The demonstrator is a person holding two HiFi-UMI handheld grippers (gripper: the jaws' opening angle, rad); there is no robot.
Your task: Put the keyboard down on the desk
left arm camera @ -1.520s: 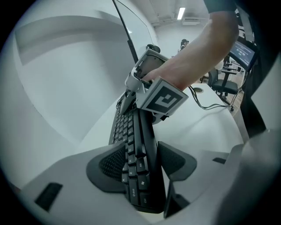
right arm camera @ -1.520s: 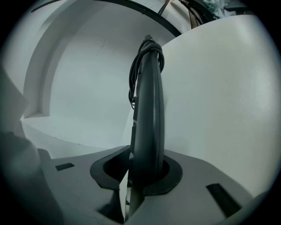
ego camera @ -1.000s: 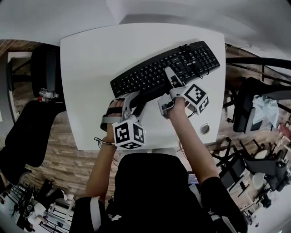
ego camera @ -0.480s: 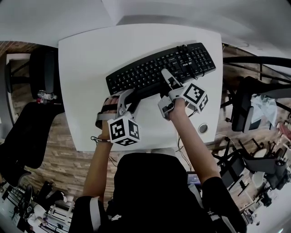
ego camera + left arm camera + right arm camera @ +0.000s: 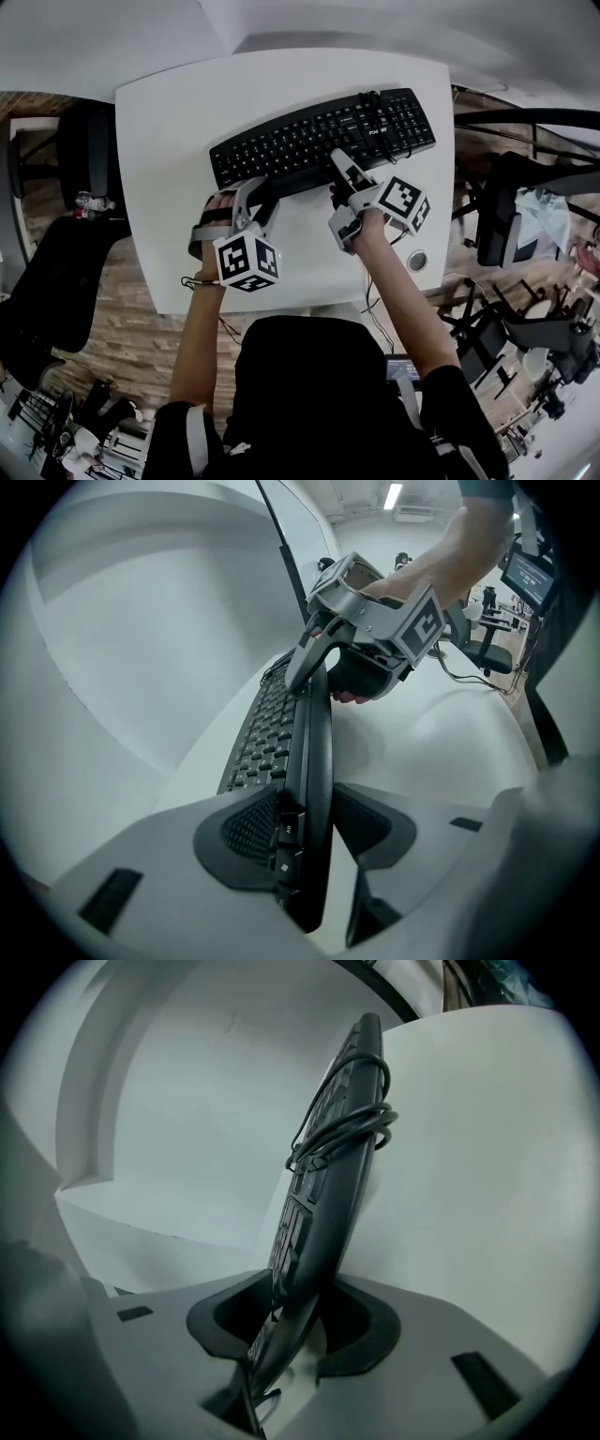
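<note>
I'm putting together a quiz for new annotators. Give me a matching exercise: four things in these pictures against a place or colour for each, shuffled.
Things:
1 keyboard
2 desk
3 cable
4 chair

Place or colour:
A white
B wound round the keyboard
C beside the desk, at the head view's left
D between the fingers of the left gripper and the right gripper

Pairs: 1-D, 2-A, 3-B, 4-C
</note>
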